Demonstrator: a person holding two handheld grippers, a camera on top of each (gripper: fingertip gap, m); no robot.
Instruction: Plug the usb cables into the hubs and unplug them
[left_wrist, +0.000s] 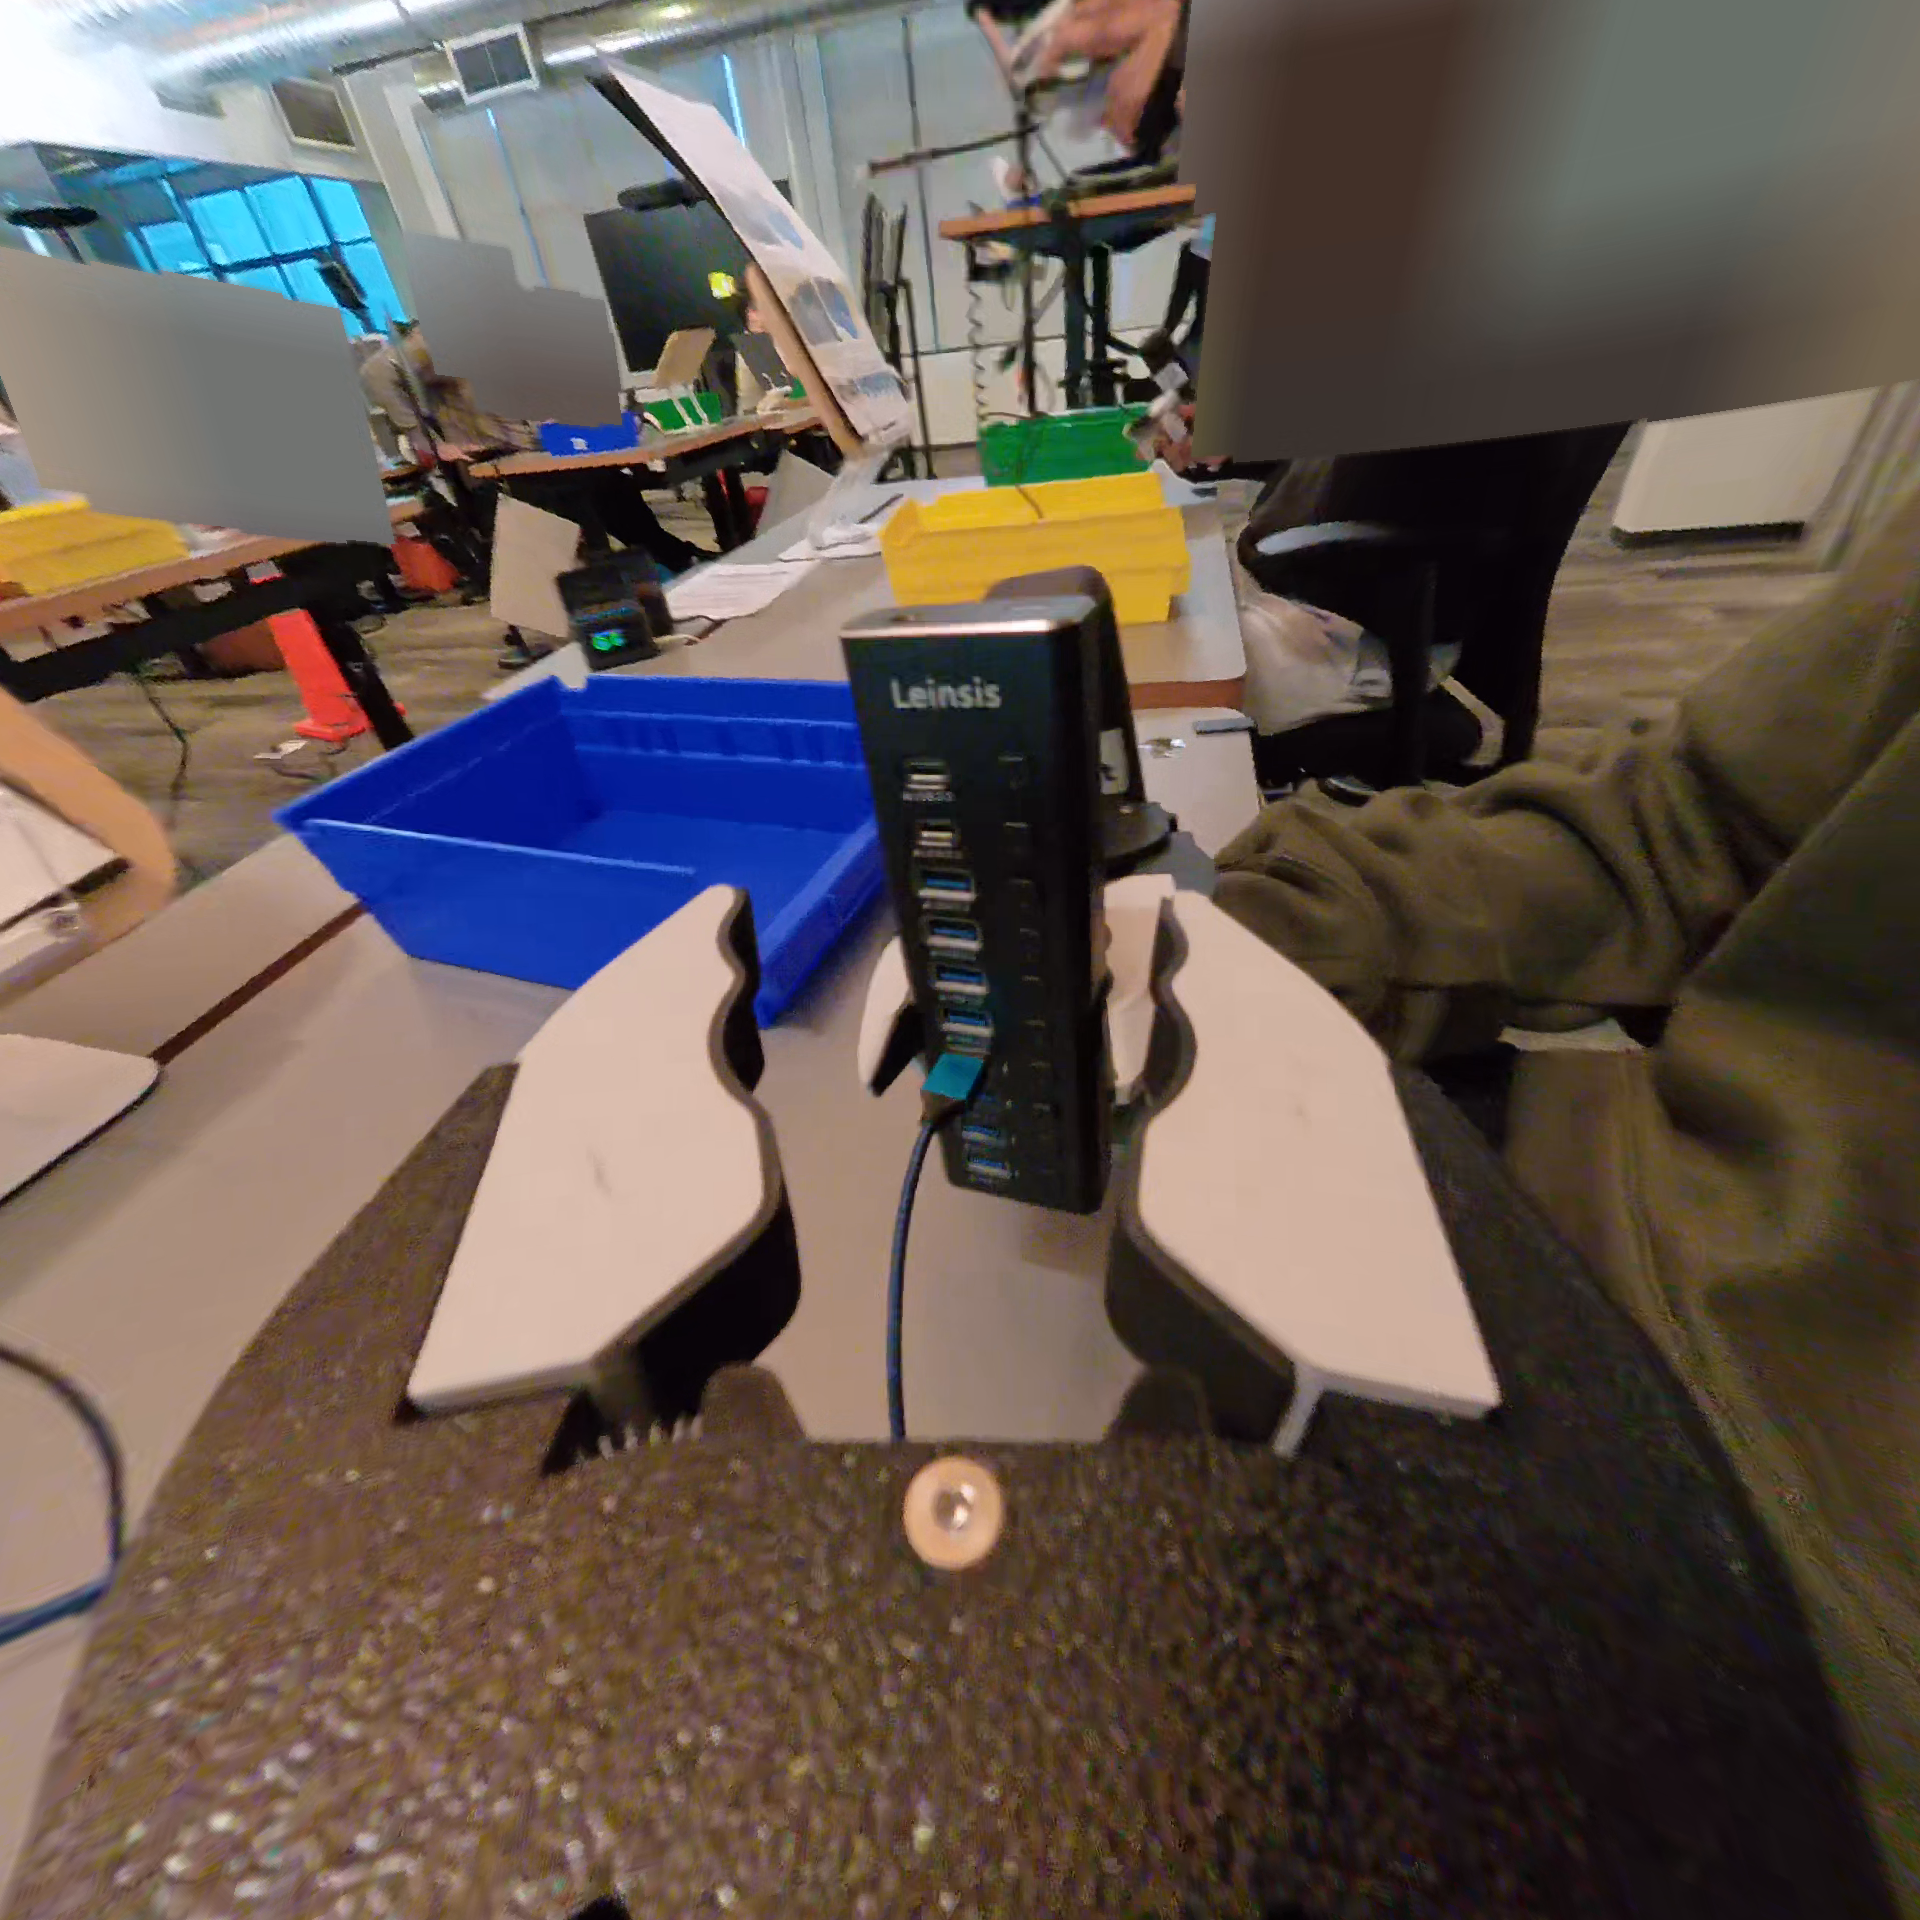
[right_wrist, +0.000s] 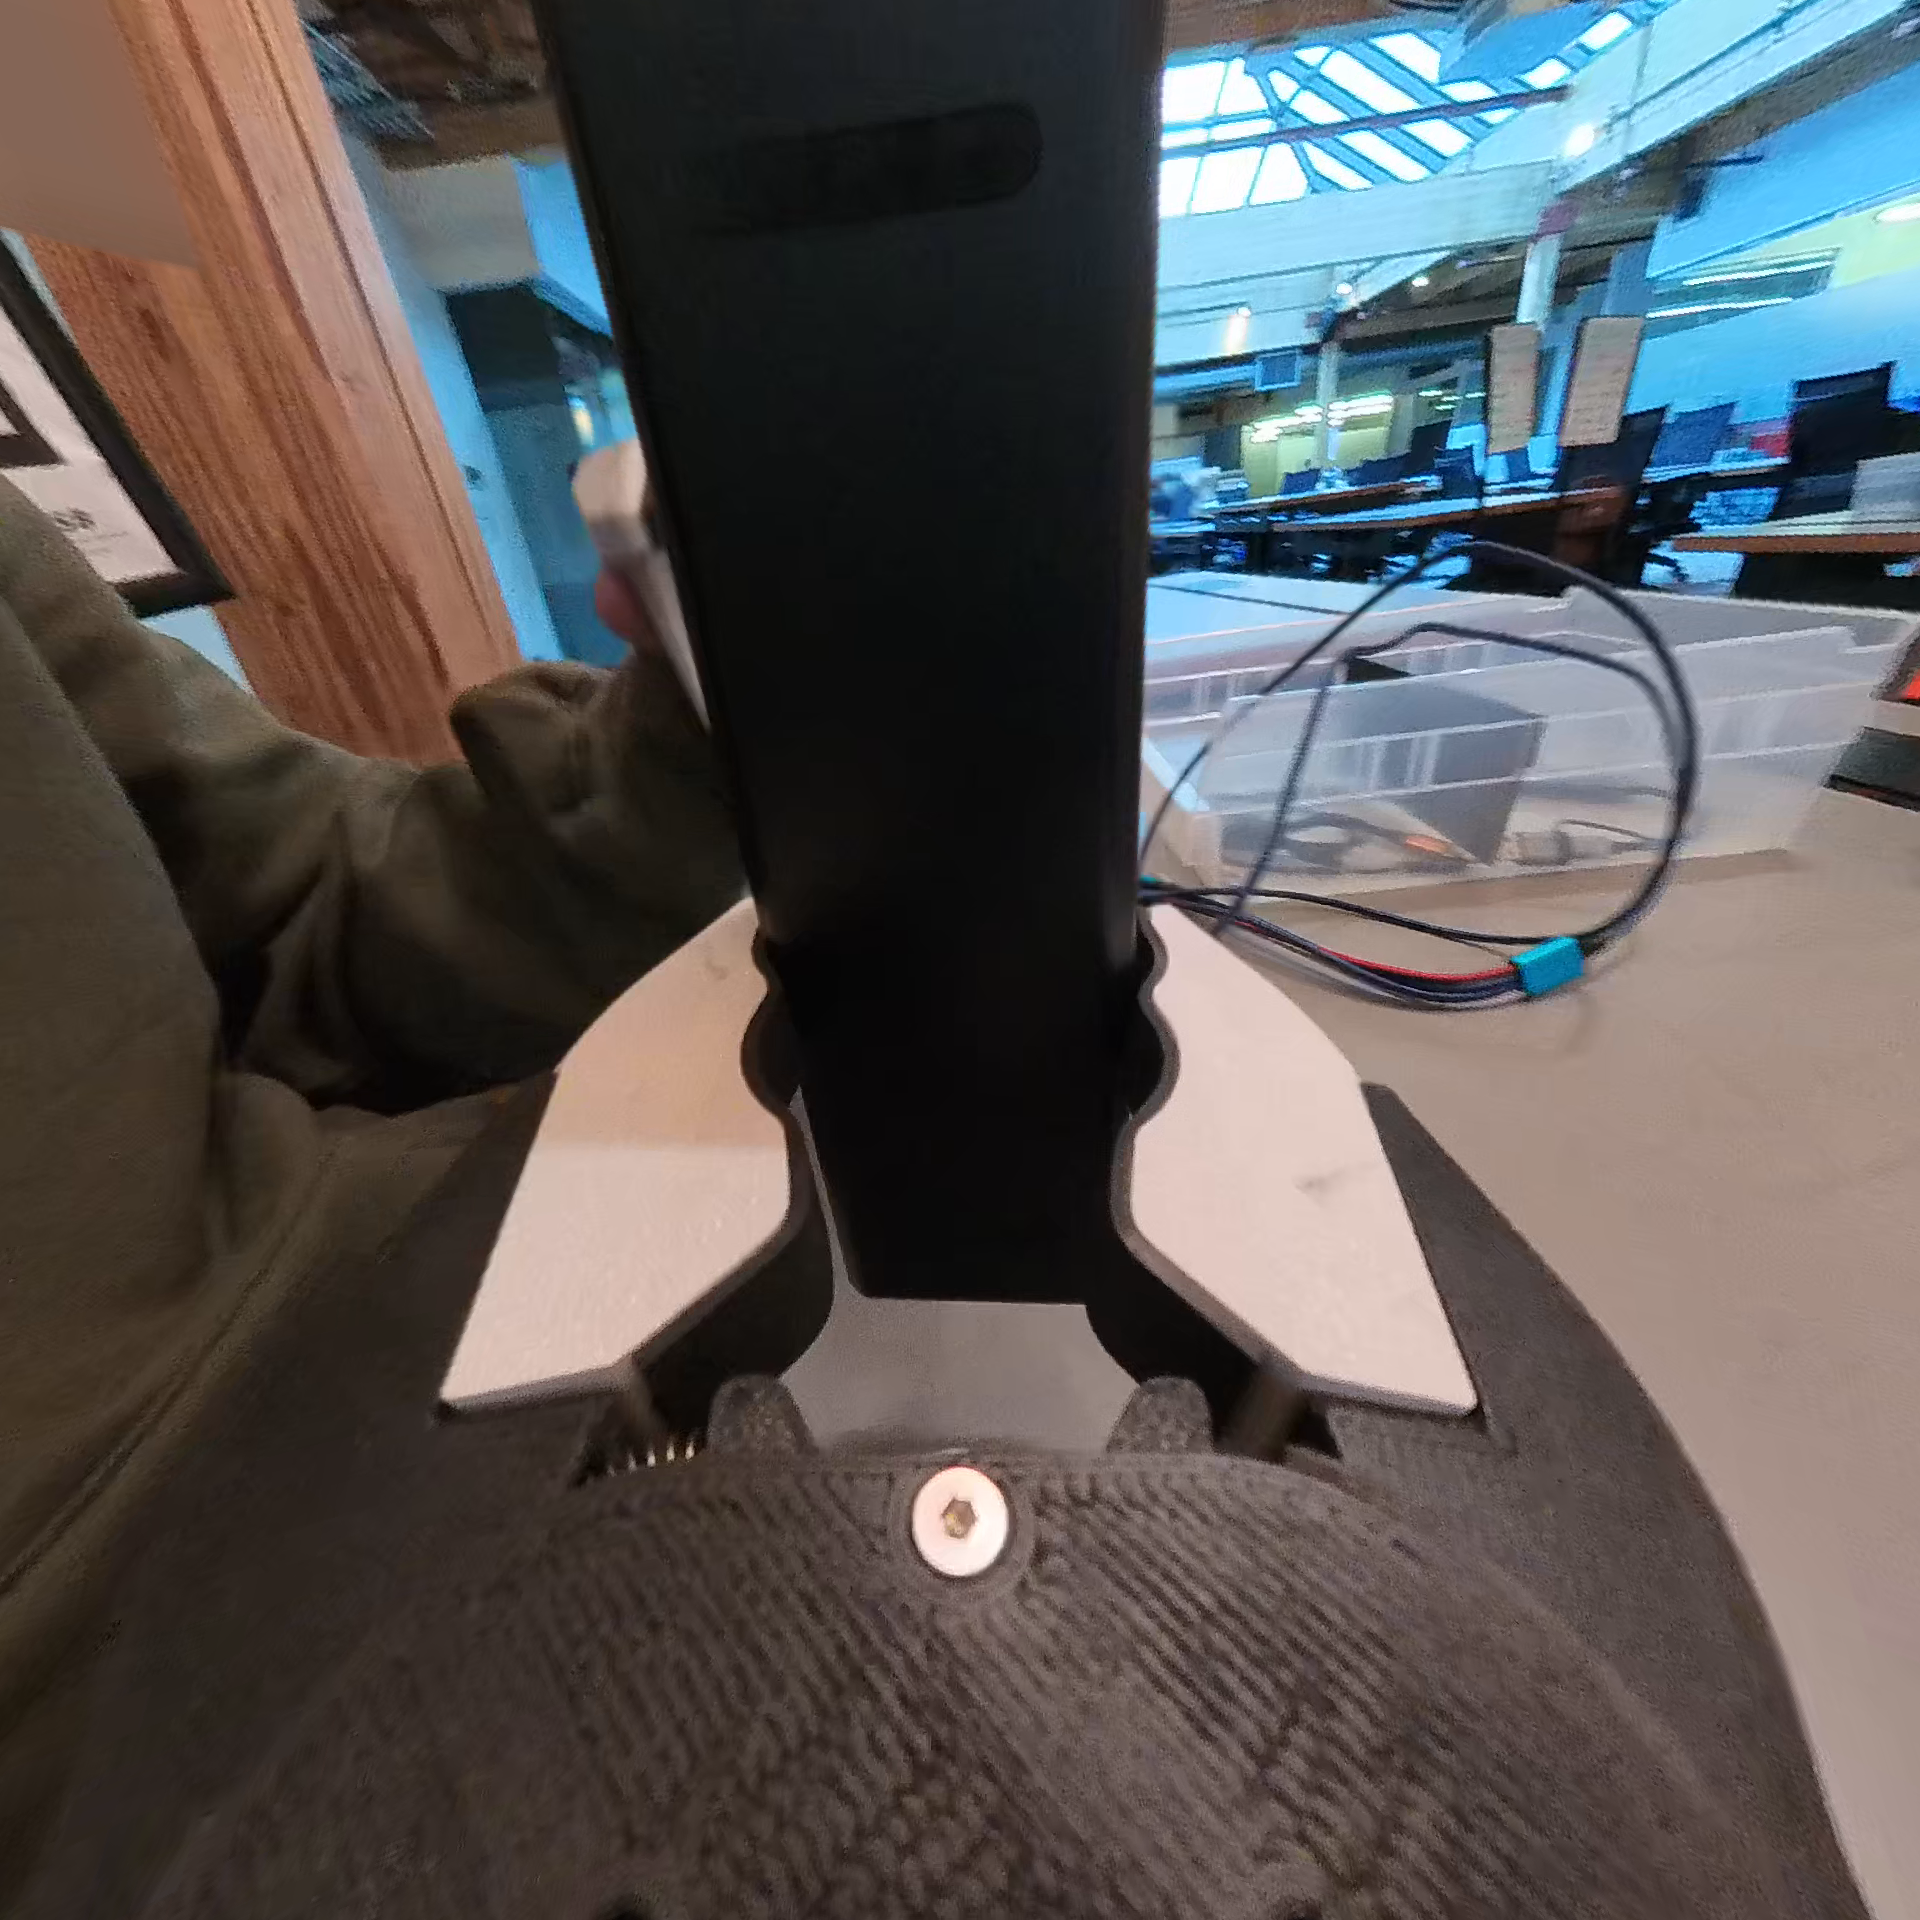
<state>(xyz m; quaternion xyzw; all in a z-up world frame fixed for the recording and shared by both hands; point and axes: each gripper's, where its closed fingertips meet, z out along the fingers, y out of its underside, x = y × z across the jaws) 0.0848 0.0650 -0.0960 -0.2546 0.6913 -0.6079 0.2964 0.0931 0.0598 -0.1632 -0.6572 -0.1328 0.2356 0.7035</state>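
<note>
Right gripper (right_wrist: 951, 1023) clamped on upright black hub (right_wrist: 894, 623), left gripper (left_wrist: 951, 940) spread wide before it, blue USB plug (left_wrist: 954, 1075) seated in port between left fingers

Your black USB hub (left_wrist: 987, 914) stands upright, its lower part clamped between your right fingers (right_wrist: 675, 1143), port column facing your left fingers (left_wrist: 644, 1132). A blue-tipped cable (left_wrist: 951, 1081) sits plugged low in that column, trailing down between them.

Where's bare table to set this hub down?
Bare grey tabletop lies left of the upright black USB hub, before the empty blue plastic bin. On the other side, bundled dark cables and a clear plastic bin crowd it.
</note>
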